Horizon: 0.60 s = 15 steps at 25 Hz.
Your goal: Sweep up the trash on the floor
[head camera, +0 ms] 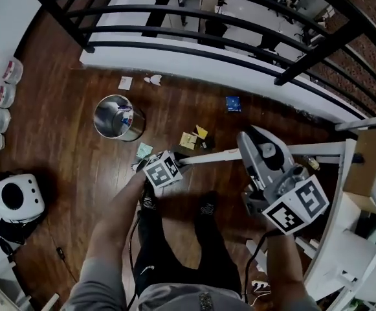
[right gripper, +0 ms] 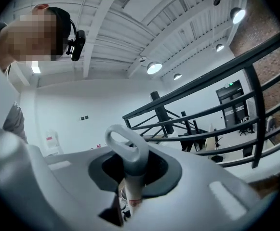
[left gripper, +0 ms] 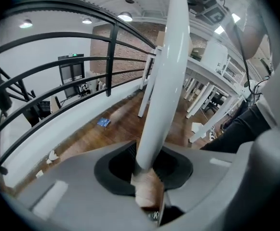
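Note:
A long white broom handle (head camera: 210, 156) runs between both grippers above the brown wood floor. My left gripper (head camera: 167, 164) is shut on its lower part (left gripper: 161, 105); the sweeping end is hidden under that hand. My right gripper (head camera: 244, 145) is shut just below the grey hanging loop (right gripper: 126, 146) at the handle's top. Trash lies ahead: yellow and tan paper scraps (head camera: 193, 138), a green note (head camera: 144, 149), a blue packet (head camera: 233, 103) (left gripper: 103, 122) and white scraps (head camera: 154, 79) by the railing base. A round metal bin (head camera: 118, 116) stands to the left of the scraps.
A black railing (head camera: 194, 34) on a white ledge bounds the far side. White table frames (head camera: 343, 173) stand at the right. Bottles (head camera: 0, 96) and a white rounded appliance (head camera: 16, 199) sit at the left wall. My shoes (head camera: 207, 206) and a cable are below the grippers.

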{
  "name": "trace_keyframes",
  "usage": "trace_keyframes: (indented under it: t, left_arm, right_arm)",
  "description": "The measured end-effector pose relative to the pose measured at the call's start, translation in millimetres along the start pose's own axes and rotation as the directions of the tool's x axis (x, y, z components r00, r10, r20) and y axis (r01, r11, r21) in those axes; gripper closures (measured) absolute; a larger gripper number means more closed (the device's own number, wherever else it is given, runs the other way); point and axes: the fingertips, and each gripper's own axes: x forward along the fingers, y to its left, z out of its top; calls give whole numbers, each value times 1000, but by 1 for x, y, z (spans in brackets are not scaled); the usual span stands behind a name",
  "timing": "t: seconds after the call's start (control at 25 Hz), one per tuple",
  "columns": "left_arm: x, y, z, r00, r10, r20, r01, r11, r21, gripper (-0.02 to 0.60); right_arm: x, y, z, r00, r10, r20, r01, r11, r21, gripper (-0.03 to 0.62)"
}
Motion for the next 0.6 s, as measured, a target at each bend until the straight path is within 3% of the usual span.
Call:
trace_keyframes:
  t: [0.32,0.6]
  left_arm:
    - [-114,47,-106,992,113,61,-104,986,-132,503]
    - [-206,85,-187,954,293,65,-267,927,-265,502]
  right_arm:
    - [128,127,-17,992,115,-44,-116,993,-25,549]
    - [213,219,-32,961,259,-97,-264,964,-38,549]
